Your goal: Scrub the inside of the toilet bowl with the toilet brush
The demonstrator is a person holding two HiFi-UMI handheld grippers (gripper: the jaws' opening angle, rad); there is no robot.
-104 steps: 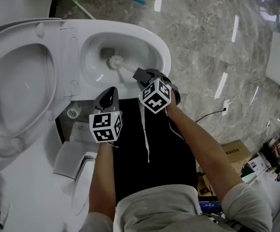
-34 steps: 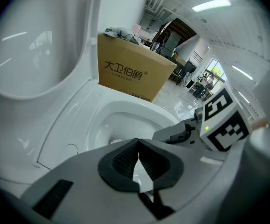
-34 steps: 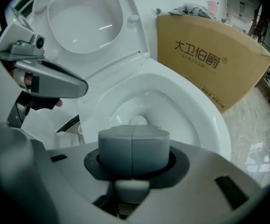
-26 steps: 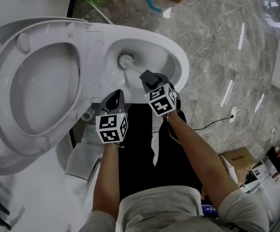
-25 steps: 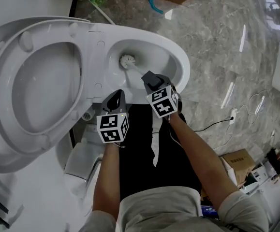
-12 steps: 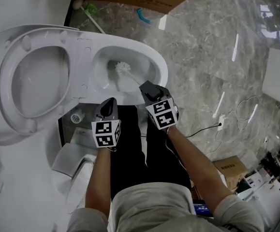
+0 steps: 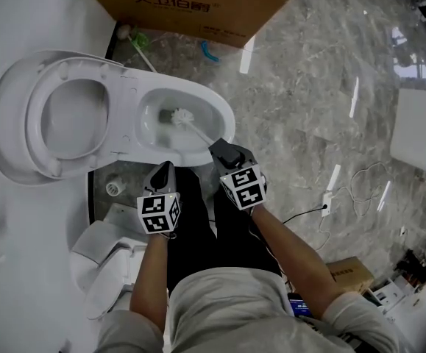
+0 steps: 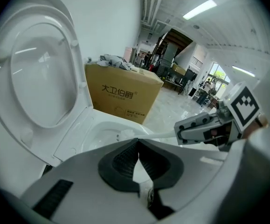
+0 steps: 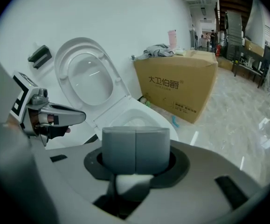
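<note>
Cardboard box [image 7: 198, 9] partly past top edge

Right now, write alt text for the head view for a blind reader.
Seen from above, the right hand-held gripper holds a white toilet brush with its head inside the toilet bowl. The left hand-held gripper hangs shut and empty nearby; the lid is up.

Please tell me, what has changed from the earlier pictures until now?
The toilet brush shifted its head only a little inside the toilet bowl. The head view has pulled back, so a cardboard box now shows behind the toilet. Unchanged: the right gripper stays shut on the brush handle, and the left gripper stays near the front rim, jaws together and empty.
</note>
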